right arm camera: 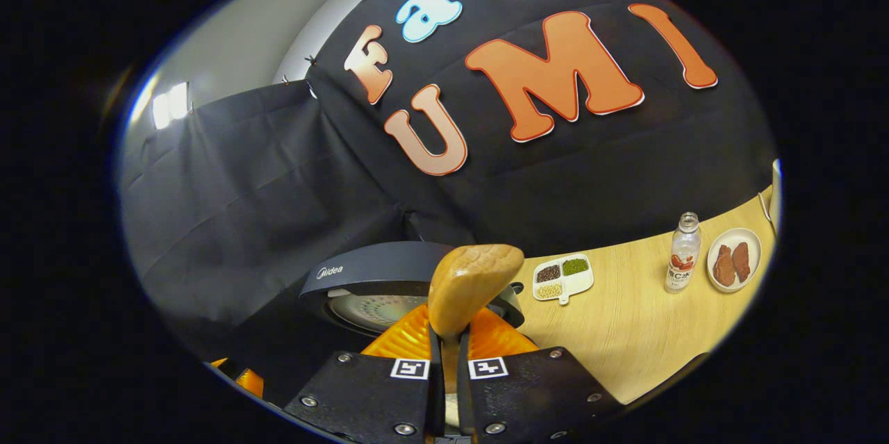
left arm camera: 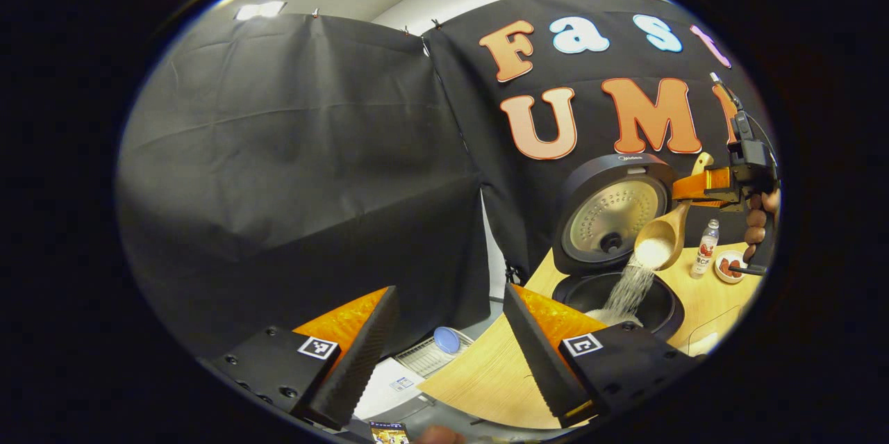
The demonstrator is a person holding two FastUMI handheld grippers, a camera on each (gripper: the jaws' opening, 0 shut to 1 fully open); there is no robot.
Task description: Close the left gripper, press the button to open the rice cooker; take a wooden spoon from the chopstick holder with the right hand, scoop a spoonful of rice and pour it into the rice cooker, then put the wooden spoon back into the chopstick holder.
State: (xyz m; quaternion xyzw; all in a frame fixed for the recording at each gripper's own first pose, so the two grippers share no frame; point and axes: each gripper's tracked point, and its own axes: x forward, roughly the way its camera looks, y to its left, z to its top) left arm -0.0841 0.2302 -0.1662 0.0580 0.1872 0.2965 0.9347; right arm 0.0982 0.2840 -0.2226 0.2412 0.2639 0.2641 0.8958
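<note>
At the right of the left gripper view, the right gripper [left arm camera: 701,187] clamps a wooden spoon [left arm camera: 660,239], bowl tilted down-left, rice [left arm camera: 628,288] streaming into the open rice cooker [left arm camera: 615,291] directly below. The left gripper [left arm camera: 448,354], lower centre, stands open, empty.

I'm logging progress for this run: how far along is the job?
Done: the cooker's lid stands open. In hand: the right hand-held gripper, shut on the spoon, is pouring rice into the pot. The left hand-held gripper is open and idle. Left: putting the spoon back into its holder.
</note>
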